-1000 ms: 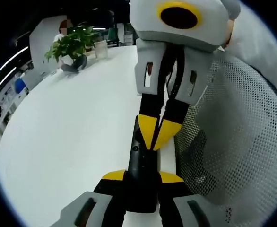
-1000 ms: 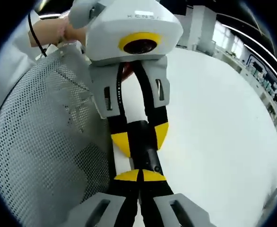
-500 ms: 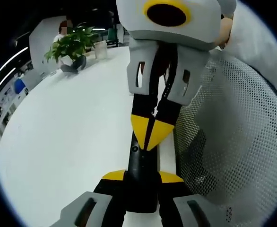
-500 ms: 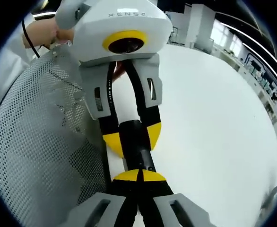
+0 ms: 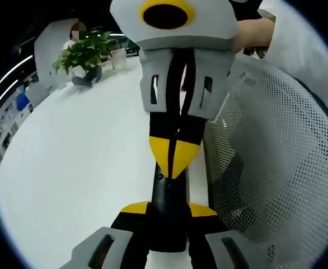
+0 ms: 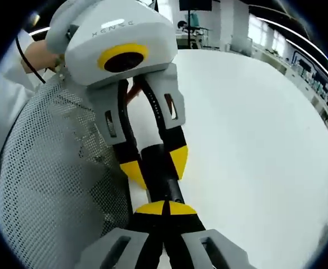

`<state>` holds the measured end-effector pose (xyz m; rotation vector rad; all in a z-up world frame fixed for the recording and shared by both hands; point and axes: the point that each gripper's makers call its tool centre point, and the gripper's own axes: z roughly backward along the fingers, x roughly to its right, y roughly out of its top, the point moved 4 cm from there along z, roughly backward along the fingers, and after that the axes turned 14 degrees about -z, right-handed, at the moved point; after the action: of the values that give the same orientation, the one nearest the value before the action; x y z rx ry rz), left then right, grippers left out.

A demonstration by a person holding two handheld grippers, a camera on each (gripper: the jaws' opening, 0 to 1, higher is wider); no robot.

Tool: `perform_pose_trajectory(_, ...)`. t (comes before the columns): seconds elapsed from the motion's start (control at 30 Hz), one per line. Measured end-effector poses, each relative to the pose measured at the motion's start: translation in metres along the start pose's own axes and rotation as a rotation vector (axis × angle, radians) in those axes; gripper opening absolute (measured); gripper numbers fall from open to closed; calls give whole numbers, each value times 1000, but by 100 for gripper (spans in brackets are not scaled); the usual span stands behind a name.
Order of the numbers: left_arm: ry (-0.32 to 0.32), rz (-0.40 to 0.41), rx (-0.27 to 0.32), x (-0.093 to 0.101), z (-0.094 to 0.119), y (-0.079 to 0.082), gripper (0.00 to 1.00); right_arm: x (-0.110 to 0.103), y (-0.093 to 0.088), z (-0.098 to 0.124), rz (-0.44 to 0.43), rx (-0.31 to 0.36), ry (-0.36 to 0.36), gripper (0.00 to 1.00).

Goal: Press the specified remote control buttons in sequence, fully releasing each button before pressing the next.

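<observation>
Left gripper [image 5: 167,208] clamped on slim black plastic remote control [image 5: 167,193], held above white desk [image 5: 69,162]. Right gripper [image 6: 165,208], jaws closed w/ tips together, touches remote's top face.

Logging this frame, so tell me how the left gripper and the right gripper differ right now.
The left gripper grips the black remote between its jaws; the right gripper has its yellow tips shut together, holding nothing. The left clamps the remote's sides; the right's closed tips sit on its top face. Both have grey bodies and yellow-tipped black jaws.
</observation>
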<state>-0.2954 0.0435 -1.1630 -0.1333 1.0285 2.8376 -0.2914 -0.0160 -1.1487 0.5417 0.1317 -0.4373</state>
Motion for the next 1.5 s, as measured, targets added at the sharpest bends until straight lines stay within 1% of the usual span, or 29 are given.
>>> perform_pose_trajectory(0.1,0,-3,1,0,0,0,23,5,2,1,2,-1,-13,0)
perform_pose_trajectory(0.2,-2,-5,-1,0,0,0,23,10,1,-2,-1,-21,-27,0)
perform_pose_trajectory(0.3,-5,-2,1,-1,0,0,23,9,2,-2,8,-37,-19,0)
perform_pose_trajectory(0.47,-7,0,3,-1,0,0,23,12,6,-5,15,-54,-33,0)
perform_pose_trajectory(0.57,-5,-5,1,-1,0,0,22,12,7,-7,35,-84,-40,0)
perform_pose_trajectory(0.63,-2,-6,1,-1,1,0,22,12,8,-8,34,-95,-43,0)
perform_pose_trajectory(0.77,0,-4,3,0,1,0,22,12,7,-8,26,-83,-59,0)
perform_pose_trajectory(0.83,1,-5,3,0,1,0,22,11,5,-7,30,-59,-64,0)
perform_pose_trajectory(0.9,4,-9,3,0,1,-1,22,12,4,-6,12,-30,-60,0)
perform_pose_trajectory(0.97,6,-5,6,0,1,-1,22,11,4,-4,12,-21,-57,0)
perform_pose_trajectory(1.03,6,-4,9,0,1,0,22,4,6,-4,-26,-3,-16,0)
perform_pose_trajectory(1.07,6,-5,9,0,1,0,22,1,8,-4,-20,7,-6,0)
perform_pose_trajectory(1.13,6,-6,8,1,1,0,22,-6,10,-5,13,2,4,0)
perform_pose_trajectory(1.2,6,-6,8,1,1,0,22,-10,9,-7,27,-9,14,0)
perform_pose_trajectory(1.23,6,-6,8,1,1,0,22,-9,7,-8,34,-32,8,0)
perform_pose_trajectory(1.27,6,-5,9,1,1,0,22,-9,9,-8,49,-17,1,0)
perform_pose_trajectory(1.5,8,1,12,0,1,0,23,-11,7,-8,83,-39,-37,0)
